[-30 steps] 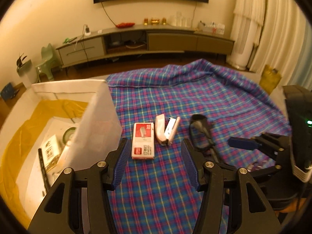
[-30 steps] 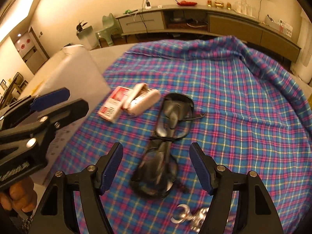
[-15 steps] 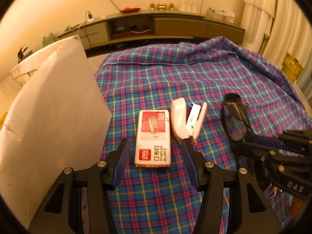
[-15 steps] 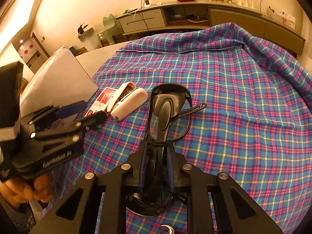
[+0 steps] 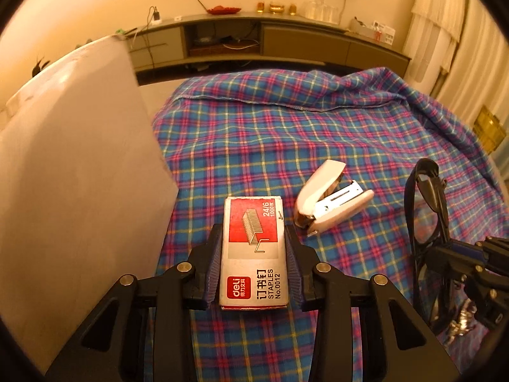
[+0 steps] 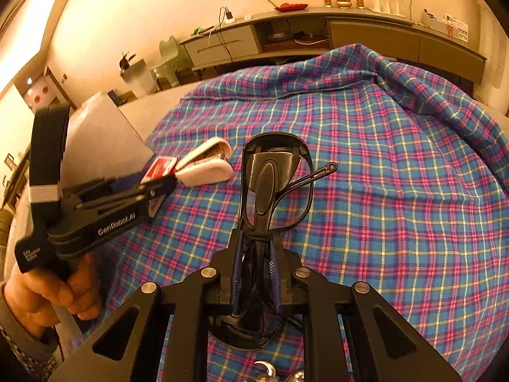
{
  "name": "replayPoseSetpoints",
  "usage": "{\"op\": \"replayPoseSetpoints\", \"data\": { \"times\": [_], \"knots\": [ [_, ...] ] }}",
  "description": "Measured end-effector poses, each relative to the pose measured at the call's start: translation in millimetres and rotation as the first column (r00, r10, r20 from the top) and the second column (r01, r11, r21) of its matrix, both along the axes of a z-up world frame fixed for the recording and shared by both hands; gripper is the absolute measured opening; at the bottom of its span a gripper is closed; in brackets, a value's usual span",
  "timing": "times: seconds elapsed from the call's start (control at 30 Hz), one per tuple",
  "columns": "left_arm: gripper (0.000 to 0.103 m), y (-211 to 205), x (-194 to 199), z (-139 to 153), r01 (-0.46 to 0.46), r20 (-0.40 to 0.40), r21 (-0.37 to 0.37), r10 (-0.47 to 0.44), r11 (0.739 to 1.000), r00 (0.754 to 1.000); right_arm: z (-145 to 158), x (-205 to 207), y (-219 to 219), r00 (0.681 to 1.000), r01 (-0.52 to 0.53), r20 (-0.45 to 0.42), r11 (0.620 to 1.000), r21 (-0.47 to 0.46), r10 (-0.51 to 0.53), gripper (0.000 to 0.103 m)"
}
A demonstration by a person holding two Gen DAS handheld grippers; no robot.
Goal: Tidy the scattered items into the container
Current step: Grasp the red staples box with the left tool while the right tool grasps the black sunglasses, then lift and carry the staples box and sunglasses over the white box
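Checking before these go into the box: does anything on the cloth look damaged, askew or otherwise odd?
One thing: the white stapler, lying right of the staple box, gapes open with its metal staple channel exposed. The black glasses have one arm sticking out sideways. Nothing looks broken or spilled.

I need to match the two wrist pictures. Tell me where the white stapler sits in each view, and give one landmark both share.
Left wrist view: the white stapler lies right of centre on the plaid cloth, just right of the staple box.
Right wrist view: the stapler lies left of centre, left of the black glasses.
Shared landmark: the red dish on the long cabinet at the back.
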State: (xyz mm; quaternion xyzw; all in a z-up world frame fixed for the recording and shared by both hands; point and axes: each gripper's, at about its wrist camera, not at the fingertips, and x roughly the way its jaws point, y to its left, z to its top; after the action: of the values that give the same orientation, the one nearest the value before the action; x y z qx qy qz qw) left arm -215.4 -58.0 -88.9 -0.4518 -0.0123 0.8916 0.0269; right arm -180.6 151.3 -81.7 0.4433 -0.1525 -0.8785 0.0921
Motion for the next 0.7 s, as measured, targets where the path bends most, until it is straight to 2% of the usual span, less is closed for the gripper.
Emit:
{"op": "replayPoseSetpoints", "data": {
  "times": [0.17, 0.5, 0.7],
  "knots": [
    [0.038, 1, 19, 19, 0.009, -0.032, 0.024, -0.008, 1.0, 0.999, 9, 11, 0, 1.0, 0.013, -0.013, 0.999, -0.041, -0.013, 0.017],
    [0.038, 3, 71, 76, 0.063, -0.126, 0.103, -0.049, 0.993, 0.991, 29, 41, -16, 0.999, 0.015, -0.049, 0.998, -0.065, -0.018, 0.017],
    [0.038, 3, 92, 91, 0.086, -0.148, 0.139, -0.065, 0.987, 0.987, 32, 71, -22, 0.998, 0.037, -0.055, 0.994, -0.105, -0.043, 0.017]
  ]
}}
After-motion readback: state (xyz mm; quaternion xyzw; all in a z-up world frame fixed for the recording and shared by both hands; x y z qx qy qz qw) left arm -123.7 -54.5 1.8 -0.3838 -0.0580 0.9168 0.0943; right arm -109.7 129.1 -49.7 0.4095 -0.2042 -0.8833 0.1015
